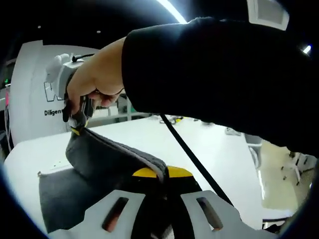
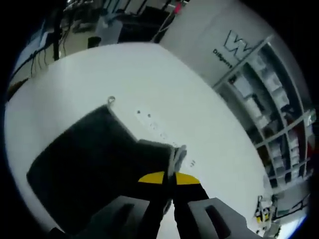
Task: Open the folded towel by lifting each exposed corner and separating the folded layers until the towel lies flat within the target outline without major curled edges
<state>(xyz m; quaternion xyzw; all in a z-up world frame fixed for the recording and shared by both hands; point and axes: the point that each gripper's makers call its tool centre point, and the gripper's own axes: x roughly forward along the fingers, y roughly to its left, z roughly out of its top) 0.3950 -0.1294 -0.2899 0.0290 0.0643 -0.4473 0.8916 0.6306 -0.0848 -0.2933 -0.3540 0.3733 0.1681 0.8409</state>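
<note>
Dark grey towel (image 1: 94, 164) on the white table (image 1: 219, 149), mid-unfold. My left gripper (image 1: 164, 175) pinches its edge; my right gripper (image 1: 77, 122), at ten o'clock in the left gripper view, pinches a far corner aloft. The raised fold runs between them, ten to five. In the right gripper view, jaws (image 2: 171, 180) clamp cloth.

A lab: white table (image 2: 149, 84), stocked shelving (image 2: 279, 114), lettered white wall (image 2: 209, 30).

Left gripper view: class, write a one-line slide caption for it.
Both grippers pinch the dark grey towel: the left gripper holds a folded edge, while the right gripper lifts a corner above the white table.
</note>
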